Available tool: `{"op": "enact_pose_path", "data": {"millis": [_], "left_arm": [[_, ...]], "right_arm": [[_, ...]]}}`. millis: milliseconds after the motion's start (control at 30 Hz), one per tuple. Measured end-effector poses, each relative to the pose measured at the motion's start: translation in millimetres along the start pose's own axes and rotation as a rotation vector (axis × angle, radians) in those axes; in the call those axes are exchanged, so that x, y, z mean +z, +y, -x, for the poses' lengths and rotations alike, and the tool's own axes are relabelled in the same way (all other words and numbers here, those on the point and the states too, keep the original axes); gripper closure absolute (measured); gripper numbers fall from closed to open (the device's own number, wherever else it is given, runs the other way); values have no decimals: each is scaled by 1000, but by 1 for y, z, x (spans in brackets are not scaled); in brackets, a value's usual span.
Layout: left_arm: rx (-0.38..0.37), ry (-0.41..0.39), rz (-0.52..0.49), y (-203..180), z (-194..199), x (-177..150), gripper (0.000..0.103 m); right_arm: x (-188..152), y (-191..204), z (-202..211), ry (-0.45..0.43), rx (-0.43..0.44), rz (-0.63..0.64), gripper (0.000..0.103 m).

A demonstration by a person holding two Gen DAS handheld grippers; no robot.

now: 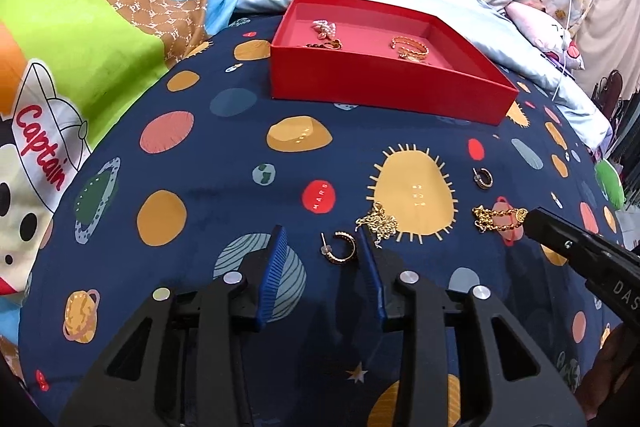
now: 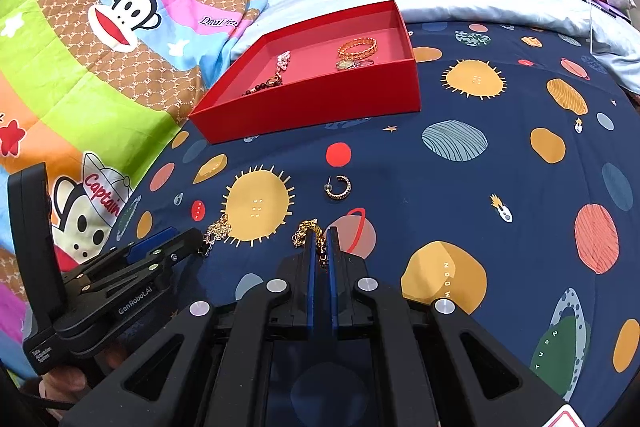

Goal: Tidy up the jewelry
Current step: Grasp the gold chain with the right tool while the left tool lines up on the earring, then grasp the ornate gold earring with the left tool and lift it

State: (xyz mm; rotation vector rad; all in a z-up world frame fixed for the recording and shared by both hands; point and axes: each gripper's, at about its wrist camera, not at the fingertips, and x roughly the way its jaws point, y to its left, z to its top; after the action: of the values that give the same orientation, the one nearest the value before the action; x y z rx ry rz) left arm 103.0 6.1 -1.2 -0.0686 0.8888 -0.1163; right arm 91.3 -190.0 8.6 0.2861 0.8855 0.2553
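Two grippers work over a navy planet-print sheet [image 2: 500, 163], and the red box [image 1: 360, 83] serves as the landmark: everything loose lies on its near side. Nearest the right camera, the right gripper [image 2: 320, 241] is pinched nearly closed on a gold bracelet [image 2: 306, 231], whose links bunch out past the blue pads [image 2: 310, 267]; whether the chain is lifted off the sheet or merely nipped where it lies I cannot tell. The left gripper [image 1: 325, 247] hangs spread wide, gripping nothing, with a gold hoop [image 1: 342, 247] lying between its fingertips, just beside the inner face of the right-hand pad. Touching that pad's far side is a fine gold chain [image 1: 378, 221], heaped on the edge of a yellow sun print. A little nearer the box than the bracelet, a second hoop [image 2: 339, 188] lies alone on the sheet, well apart from the first.

Inside the box, two groups are already placed: a gold bangle [image 2: 357, 49] with a small charm piece just on its near side, and a pale beaded piece [image 2: 283, 59] running into a dark beaded one toward the box's left wall.

By my reckoning the job is roughly at its middle: a few pieces are boxed, four remain outside. The bracelet looks to be the piece in hand, and the hoop between the left fingers seems next, with the chain and the far hoop to follow
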Motion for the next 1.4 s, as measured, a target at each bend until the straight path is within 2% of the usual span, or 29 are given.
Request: {"op": "enact_pose_path", "data": {"millis": [133,233,533,600,700,900,1067,1400], "left_arm": [[0,-3,-12,-3,0,-1,69],[-44,2,0,-6,2,0,69],[-79,-15,-55,-27,-2,11,71],[-80,-6,-69,-30,-8,12,83],[-84,3,-85,-33,-12,11,95],[-89,-5,-103,-36,-11,8,103],[-119,-12,-77,-33,-1,12,103],[-182,-108,-46,-20,46,44,103]], "right_arm": [[0,0,1,1,2,1,98],[1,0,1,-2,3,0,98],[3,-1,1,-2,3,-6,98],[3,-2,0,-1,4,-10,98],[3,-4,-1,2,2,-12,98],[3,-6,-2,1,4,-19,98],[7,-6,6,-21,9,-18,98],[27,-4,37,-98,9,1,98]]}}
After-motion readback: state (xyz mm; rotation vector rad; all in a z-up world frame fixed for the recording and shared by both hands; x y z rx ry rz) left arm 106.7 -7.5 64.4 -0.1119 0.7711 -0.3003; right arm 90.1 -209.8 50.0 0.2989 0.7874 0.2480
